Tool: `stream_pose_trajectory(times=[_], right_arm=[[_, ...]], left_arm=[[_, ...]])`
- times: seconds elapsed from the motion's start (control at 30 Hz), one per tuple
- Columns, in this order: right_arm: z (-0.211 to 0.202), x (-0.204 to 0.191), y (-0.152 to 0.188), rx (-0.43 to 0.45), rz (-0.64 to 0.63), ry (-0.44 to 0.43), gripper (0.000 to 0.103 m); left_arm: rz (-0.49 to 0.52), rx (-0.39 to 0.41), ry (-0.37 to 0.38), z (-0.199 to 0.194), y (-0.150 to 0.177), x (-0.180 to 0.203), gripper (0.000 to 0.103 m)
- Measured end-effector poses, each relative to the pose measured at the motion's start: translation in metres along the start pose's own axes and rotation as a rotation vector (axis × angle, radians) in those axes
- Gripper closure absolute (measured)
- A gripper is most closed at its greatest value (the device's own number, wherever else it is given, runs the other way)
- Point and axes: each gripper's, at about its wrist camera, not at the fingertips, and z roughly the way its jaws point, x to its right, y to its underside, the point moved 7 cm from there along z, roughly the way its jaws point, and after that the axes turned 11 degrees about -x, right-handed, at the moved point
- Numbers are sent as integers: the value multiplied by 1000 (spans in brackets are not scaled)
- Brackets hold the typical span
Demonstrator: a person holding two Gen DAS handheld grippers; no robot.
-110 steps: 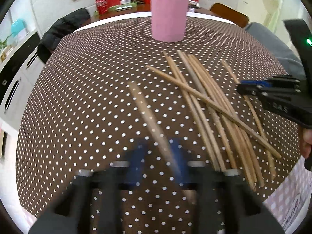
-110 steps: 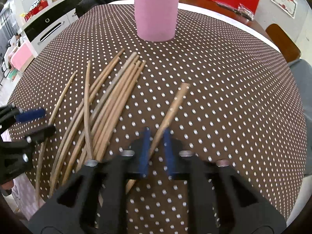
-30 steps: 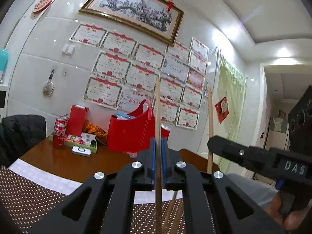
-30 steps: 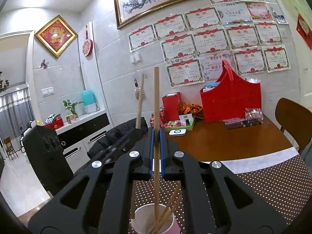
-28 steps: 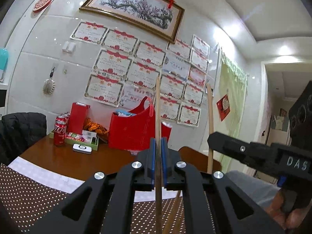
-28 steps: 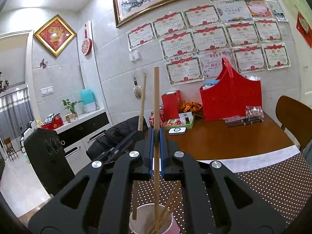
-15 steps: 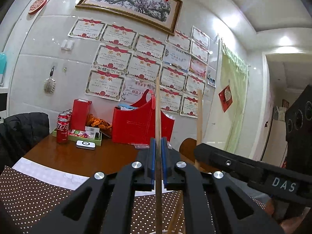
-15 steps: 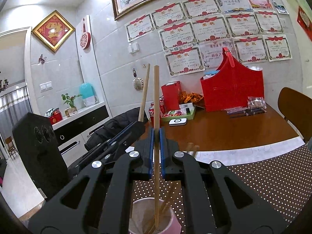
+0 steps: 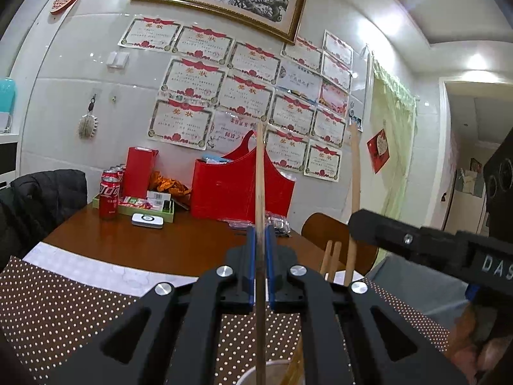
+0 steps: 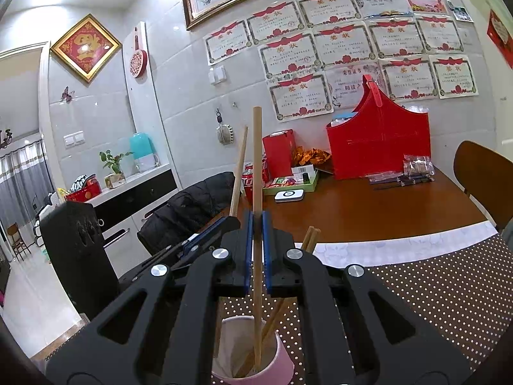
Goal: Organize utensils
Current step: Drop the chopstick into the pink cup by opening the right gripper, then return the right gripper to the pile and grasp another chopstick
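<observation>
Pink cup (image 10: 253,353) stands on the dotted cloth (image 10: 449,288) of the bench (image 10: 368,211), directly below both hand-held grippers. Right hand-held gripper (image 10: 257,250), blue pads pressed together, pinches one chopstick (image 10: 257,166) upright; the stick's lower end reaches inside the cup. Two more chopsticks (image 10: 310,239) lean in the cup against its far side, their tops showing just right of the gripper. Left hand-held gripper (image 9: 260,266), just left of the cup in the right wrist view, likewise pinches an upright chopstick (image 9: 260,173); its lower end runs down toward the cup's white rim (image 9: 272,372) at the bottom edge of the left wrist view, though whether the tip is inside cannot be told there. A bare hand (image 9: 474,346) grips the right tool's handle, right of the cup.

Behind the cup, on bare wood past the cloth: a red basket (image 10: 378,141), red cans (image 9: 109,197), a green tray (image 10: 288,183) of packets and a small white device (image 10: 288,195). A black jacket (image 10: 192,205) lies left of the cup; a brown chair (image 10: 487,176) stands right. Certificates (image 10: 346,38) cover the wall beyond.
</observation>
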Motion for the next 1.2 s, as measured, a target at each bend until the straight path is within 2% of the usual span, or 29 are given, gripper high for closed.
stream_pose_trajectory(times=[0.07, 0.1, 0.13, 0.17, 0.2, 0.23, 0.27, 0.4, 0.5, 0.57, 0.67, 0.9, 1.2], right_arm=[[0, 0, 2, -14, 3, -1, 95], [1, 1, 3, -26, 8, -4, 93], [1, 2, 4, -40, 15, -4, 75], [0, 3, 5, -41, 20, 0, 28], [-5, 5, 5, -25, 32, 10, 14], [-10, 6, 4, 1, 42, 10, 10], [-17, 6, 2, 25, 48, 8, 10], [-29, 10, -2, 28, 71, 31, 6], [-41, 11, -3, 10, 79, 68, 6], [-50, 11, -2, 7, 84, 80, 6], [-70, 10, 1, 5, 83, 100, 6], [-113, -1, 26, -47, 46, 131, 6], [-147, -14, 94, -182, 18, 124, 6]], left_arm=[[-6, -17, -13, -1, 5, -2, 76], [-13, -13, -30, -4, 6, -5, 57], [-19, -1, -39, -9, 6, -6, 48], [-21, 4, -41, -13, 6, -7, 46], [-22, 3, -44, -16, 6, -8, 40], [-25, -1, -58, -22, 5, -10, 34], [-26, -1, -70, -27, 3, -11, 31], [-25, -6, -129, -51, -4, -13, 16], [-22, -55, -199, -68, -7, -15, 12], [-11, -77, -260, -86, -8, -15, 12], [8, -82, -306, -114, -8, -12, 12], [6, -137, -371, -178, 2, -4, 12], [21, -204, -437, -234, 32, 8, 12]])
